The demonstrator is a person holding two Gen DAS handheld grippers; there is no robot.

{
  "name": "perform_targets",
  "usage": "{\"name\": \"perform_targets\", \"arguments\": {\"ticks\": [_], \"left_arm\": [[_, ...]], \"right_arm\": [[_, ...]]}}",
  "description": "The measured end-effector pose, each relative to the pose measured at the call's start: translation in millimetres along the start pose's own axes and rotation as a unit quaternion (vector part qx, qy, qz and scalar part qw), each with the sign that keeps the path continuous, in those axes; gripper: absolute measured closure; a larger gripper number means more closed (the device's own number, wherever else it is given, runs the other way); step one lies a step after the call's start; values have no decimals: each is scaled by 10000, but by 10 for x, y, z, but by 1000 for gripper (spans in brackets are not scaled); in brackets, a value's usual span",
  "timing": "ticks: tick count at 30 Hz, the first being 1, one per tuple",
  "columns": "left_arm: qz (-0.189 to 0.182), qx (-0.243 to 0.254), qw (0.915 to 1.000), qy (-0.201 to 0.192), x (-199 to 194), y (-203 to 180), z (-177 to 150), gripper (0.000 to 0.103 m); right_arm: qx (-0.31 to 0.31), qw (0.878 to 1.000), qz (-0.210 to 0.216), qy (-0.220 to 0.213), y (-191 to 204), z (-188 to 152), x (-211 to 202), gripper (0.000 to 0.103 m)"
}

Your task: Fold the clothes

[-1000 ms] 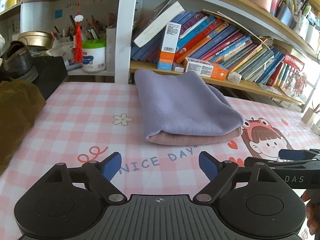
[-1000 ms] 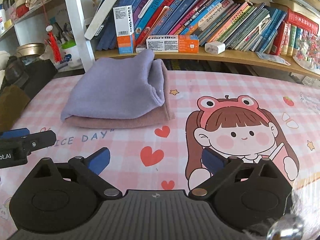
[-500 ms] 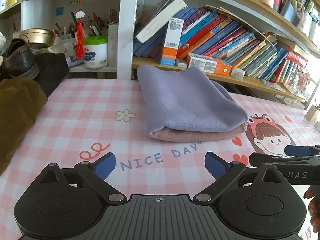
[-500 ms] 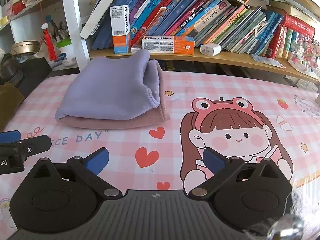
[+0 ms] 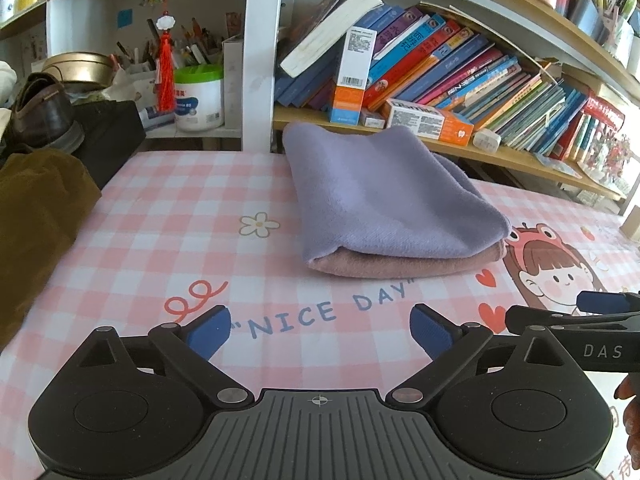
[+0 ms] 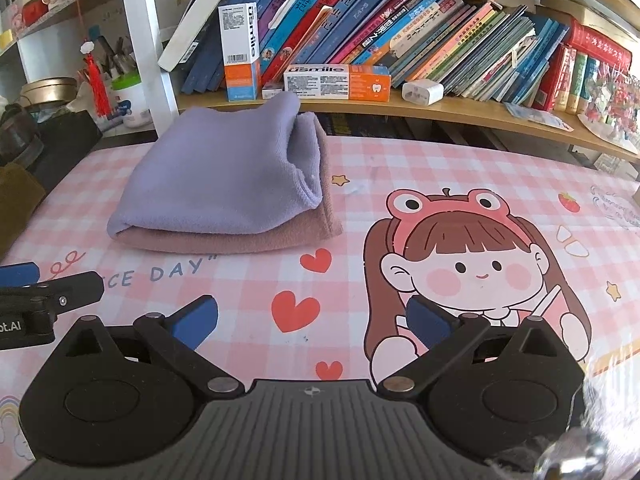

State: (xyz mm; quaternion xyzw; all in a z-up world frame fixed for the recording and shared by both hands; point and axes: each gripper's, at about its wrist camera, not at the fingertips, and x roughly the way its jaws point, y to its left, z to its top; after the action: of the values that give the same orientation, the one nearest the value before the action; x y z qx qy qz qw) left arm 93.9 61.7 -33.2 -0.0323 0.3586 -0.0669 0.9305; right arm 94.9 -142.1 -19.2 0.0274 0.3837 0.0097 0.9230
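Left wrist view: table [image 5: 168, 216] under a pink checked cloth, with a folded stack near its far edge, just in front of the bookshelf [image 5: 500, 156]. Stack = lilac garment [image 5: 384, 196] lying on a dusty-pink garment [image 5: 400, 266], both doubled over, edges roughly aligned. Judgement: these two pieces look finished. A brown cloth heap [image 5: 36, 220] sits at the table's left edge, unfolded; possibly the next piece, cannot confirm.

Left tongs [image 5: 320, 330] stand wide, nothing between the pads, above the table short of the stack. Right tongs [image 6: 312, 320] also wide and empty, well apart from the stack.

Writing, largest first: "NICE DAY" printed on the cloth [image 5: 328, 312]; "usmile" on the flat orange-and-white box [image 6: 336, 80] and on the upright box [image 6: 240, 52]; "DAS" on the neighbouring tongs' body [image 5: 602, 351]. Book spines carry characters too small to read.
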Motion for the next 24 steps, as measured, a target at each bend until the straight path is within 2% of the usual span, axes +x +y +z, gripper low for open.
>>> {"name": "perform_targets", "arguments": {"ticks": [24], "left_arm": [[-49,-26,10000,75,24,-6,2,5]], "right_arm": [[32,10000,-41,13,5,-7,22,1]]}}
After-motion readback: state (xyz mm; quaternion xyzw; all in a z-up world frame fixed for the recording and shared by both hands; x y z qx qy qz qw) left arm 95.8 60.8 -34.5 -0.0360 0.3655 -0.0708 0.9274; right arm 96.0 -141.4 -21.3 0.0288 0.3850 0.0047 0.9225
